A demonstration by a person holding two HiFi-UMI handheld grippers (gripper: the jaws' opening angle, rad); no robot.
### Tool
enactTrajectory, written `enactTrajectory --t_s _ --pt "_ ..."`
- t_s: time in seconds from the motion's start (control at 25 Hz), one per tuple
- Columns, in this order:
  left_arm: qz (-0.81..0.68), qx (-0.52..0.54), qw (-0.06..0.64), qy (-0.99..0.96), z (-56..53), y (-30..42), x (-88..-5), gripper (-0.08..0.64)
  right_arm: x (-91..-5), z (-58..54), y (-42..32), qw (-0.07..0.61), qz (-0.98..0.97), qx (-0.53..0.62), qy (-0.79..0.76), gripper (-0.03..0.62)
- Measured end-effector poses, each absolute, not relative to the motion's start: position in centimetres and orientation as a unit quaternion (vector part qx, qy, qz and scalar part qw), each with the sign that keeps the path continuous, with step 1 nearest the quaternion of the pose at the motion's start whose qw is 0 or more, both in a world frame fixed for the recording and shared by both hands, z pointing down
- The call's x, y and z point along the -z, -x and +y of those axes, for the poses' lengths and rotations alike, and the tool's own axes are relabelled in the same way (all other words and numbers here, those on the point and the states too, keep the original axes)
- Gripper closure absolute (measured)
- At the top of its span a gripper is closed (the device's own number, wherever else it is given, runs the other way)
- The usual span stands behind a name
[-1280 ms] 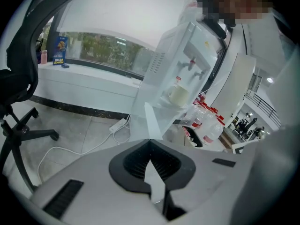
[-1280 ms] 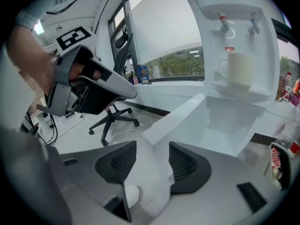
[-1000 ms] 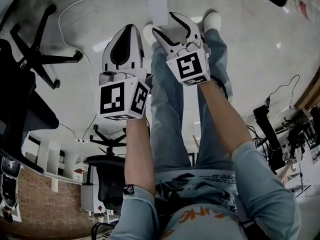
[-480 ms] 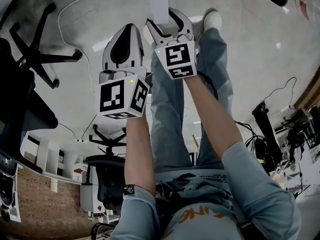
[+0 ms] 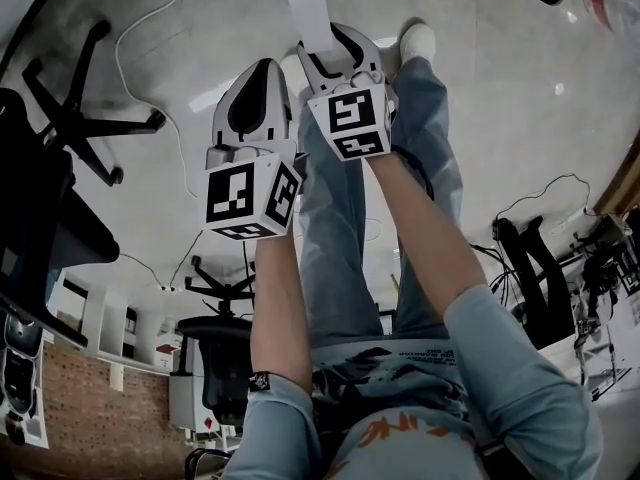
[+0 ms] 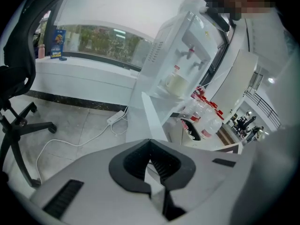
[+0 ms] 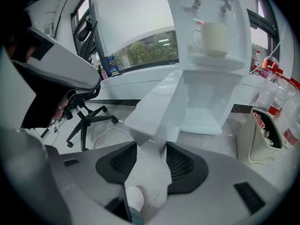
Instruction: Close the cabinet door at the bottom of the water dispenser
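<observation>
Forearms reach forward side by side above the person's legs, both tools pitched downward. Right gripper (image 7: 151,146) straddles the free edge of the open cabinet door (image 7: 157,102); its jaws have just been closing, and the pads seem to touch both faces. Left gripper (image 6: 150,144) hangs just beside it, jaws together, empty. Water dispenser (image 7: 211,78) stands beyond the door; floor (image 7: 117,109) opens leftward to an office chair (image 7: 79,111).
</observation>
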State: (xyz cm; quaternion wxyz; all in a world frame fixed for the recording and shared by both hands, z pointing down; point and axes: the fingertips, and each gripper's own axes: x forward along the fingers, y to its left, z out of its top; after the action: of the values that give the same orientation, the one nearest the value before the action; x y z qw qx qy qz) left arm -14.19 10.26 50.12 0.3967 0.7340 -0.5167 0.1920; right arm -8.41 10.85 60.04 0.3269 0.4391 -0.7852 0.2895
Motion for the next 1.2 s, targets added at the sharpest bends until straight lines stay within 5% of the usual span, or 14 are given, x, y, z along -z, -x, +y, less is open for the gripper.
enactTrajectory --t_s 1.2 --pt "-0.458 -0.218 0.404 -0.761 7.7 2.7 -50.9 0.538 -59.8 7.5 -5.4 0.364 -0.785 -0.248 -0.436 0.402"
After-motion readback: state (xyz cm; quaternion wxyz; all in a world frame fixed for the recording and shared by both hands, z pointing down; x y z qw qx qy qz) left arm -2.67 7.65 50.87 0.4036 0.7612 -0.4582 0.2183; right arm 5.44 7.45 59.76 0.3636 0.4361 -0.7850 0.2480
